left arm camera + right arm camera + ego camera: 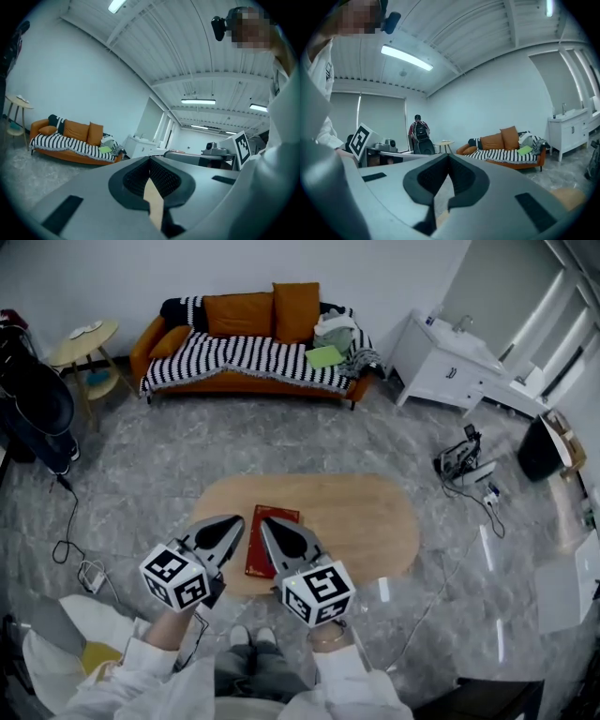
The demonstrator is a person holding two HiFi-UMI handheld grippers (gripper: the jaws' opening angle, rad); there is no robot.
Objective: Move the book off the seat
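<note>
A red book [256,554] lies on the oval wooden table [366,517] just below me, partly hidden behind my grippers. Far off, a flat green book-like thing [324,356] rests on the striped blanket over the orange sofa [248,348]; it also shows in the left gripper view [104,149] and the right gripper view [525,150]. My left gripper [234,521] is held high over the table, shut and empty, pointing level toward the sofa [70,136]. Beside it my right gripper [272,523] is also shut with nothing in it.
A round side table [84,338] stands left of the sofa and a white cabinet [445,362] right of it. Cables and a device [469,465] lie on the grey floor. A dark chair [33,399] stands at far left. A person with a backpack [418,136] stands across the room.
</note>
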